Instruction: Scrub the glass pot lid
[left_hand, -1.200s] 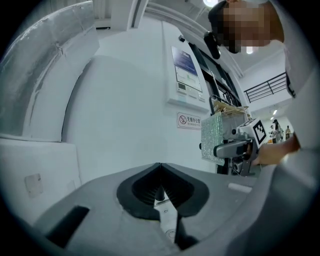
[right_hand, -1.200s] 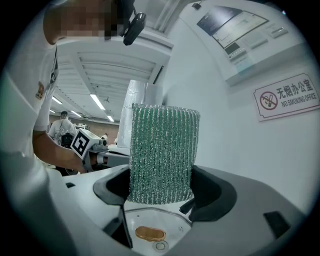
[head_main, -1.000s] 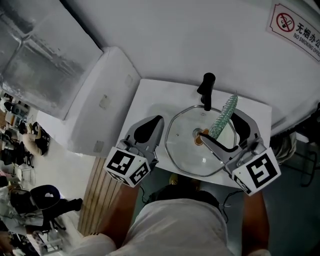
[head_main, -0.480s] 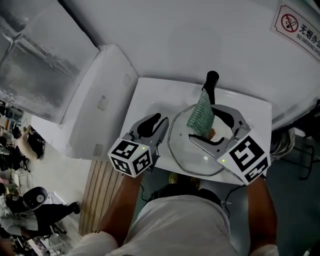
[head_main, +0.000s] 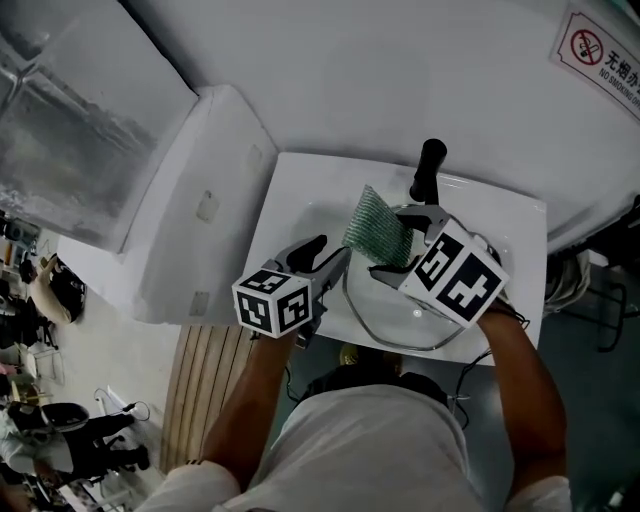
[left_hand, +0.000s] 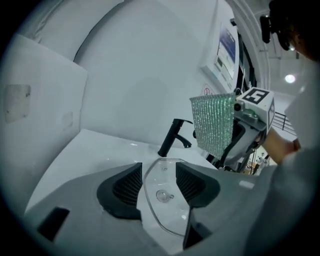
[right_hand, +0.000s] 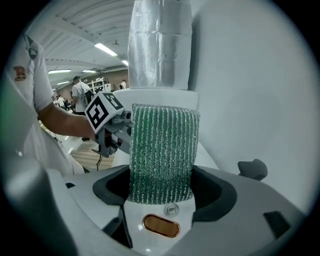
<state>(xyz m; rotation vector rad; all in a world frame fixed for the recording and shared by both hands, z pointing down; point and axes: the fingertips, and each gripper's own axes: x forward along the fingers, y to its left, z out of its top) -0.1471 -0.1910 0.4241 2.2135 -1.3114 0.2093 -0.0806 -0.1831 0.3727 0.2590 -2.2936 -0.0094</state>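
— Where's the glass lid (head_main: 402, 318)?
— Lying in the white sink (head_main: 295, 195), just in front of the black tap (head_main: 430, 168).
— And the tongs?
— Left tongs (left_hand: 159, 171) have just been opening: released, the lid's rim in the gap, pads off it. Right tongs (right_hand: 162, 189) are clenched on a green scouring pad (right_hand: 162, 150), upright over the sink.

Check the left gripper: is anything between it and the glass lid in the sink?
Nothing visible. The left gripper's fingers have just been opening, and the glass lid's near rim shows ahead in their gap, not yet gripped. The scrub pad, clamped in the right gripper, hangs above the lid, clear of that path.
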